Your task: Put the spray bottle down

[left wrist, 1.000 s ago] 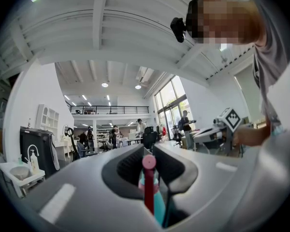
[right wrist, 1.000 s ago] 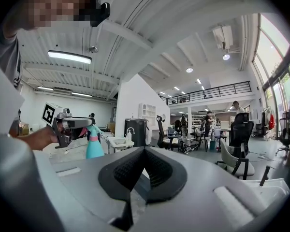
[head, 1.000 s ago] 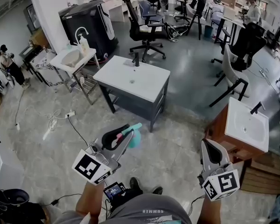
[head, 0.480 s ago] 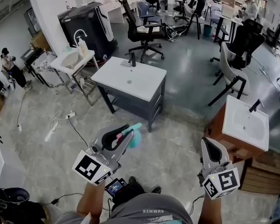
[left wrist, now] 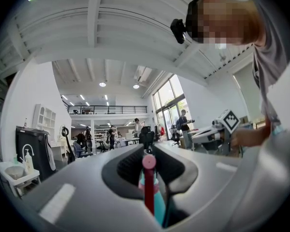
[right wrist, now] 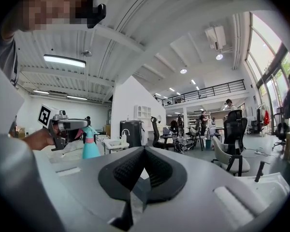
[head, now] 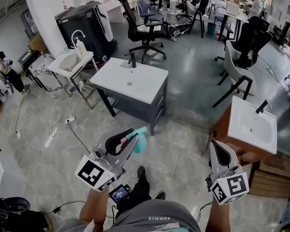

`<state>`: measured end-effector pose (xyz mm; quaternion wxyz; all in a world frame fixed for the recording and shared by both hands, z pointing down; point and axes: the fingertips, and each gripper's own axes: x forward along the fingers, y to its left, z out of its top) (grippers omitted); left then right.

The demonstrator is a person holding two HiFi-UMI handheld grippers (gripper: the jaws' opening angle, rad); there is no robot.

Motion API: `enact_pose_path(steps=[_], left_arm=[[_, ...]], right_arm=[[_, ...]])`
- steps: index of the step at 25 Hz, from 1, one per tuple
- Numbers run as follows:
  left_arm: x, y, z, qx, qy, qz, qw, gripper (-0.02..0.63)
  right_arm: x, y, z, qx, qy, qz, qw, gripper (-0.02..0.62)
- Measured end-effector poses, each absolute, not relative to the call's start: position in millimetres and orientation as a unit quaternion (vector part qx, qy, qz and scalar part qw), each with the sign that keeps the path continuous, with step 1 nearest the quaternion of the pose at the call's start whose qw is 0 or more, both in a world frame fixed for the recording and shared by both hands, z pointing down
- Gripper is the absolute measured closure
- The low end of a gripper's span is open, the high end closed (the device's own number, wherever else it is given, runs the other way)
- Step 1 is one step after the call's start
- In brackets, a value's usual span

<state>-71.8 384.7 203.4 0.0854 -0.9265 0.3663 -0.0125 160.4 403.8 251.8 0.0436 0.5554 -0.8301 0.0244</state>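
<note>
One spray bottle (head: 139,143); apparently three sinks (head: 67,61) (head: 140,83) (head: 261,129).

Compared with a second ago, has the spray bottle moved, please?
Yes, slightly: held in the left gripper, the spray bottle has shifted rightward relative to the white sink table, ending closer to its front corner leg.

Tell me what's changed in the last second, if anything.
The person's shoe has stepped forward, and the white sink cabinet has slid slightly left in the head view. Nothing was taken or let go: the left gripper stays clamped on the spray bottle, and the right gripper stays shut and empty.
</note>
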Motion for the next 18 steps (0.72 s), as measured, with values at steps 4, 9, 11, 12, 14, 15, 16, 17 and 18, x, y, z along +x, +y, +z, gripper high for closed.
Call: enact_pose_path(steps=[4,9,11,12,14,15,16,17,18], left_arm=[[-70.5,371.9,204.7,-0.929,0.36,-0.009,0.082,0.551],[-70.5,351.9,201.8,-0.934,0.347,0.002,0.087,0.551],[-71.3,343.2,202.8,-0.936,0.341,0.004,0.086,0.551],[-72.1,338.5,203.8,-0.937,0.338,0.004,0.084,0.551],[-74.9,327.6,205.5,-0.939,0.334,0.003,0.082,0.551],[-76.8,321.2,205.7,-0.94,0.332,0.004,0.081,0.551],[-79.1,314.6,205.7,-0.941,0.33,0.004,0.08,0.551],[-81.7,307.7,205.8,-0.941,0.328,0.005,0.079,0.551],[-84.1,300.9,206.4,-0.942,0.326,0.004,0.078,0.551]], right_arm=[[162.5,396.0,248.5,0.563,-0.825,0.019,0.048,0.595],[161.3,383.8,247.6,0.575,-0.816,0.015,0.053,0.595],[160.3,377.6,247.9,0.58,-0.813,0.015,0.054,0.595],[159.7,374.1,248.0,0.582,-0.811,0.015,0.055,0.595],[157.6,365.4,248.0,0.587,-0.808,0.016,0.056,0.595],[155.6,360.3,247.8,0.589,-0.806,0.017,0.057,0.595],[153.0,354.8,247.8,0.59,-0.805,0.017,0.057,0.595],[149.9,349.0,248.2,0.592,-0.804,0.018,0.057,0.595],[147.0,343.0,249.1,0.593,-0.803,0.02,0.058,0.595]])
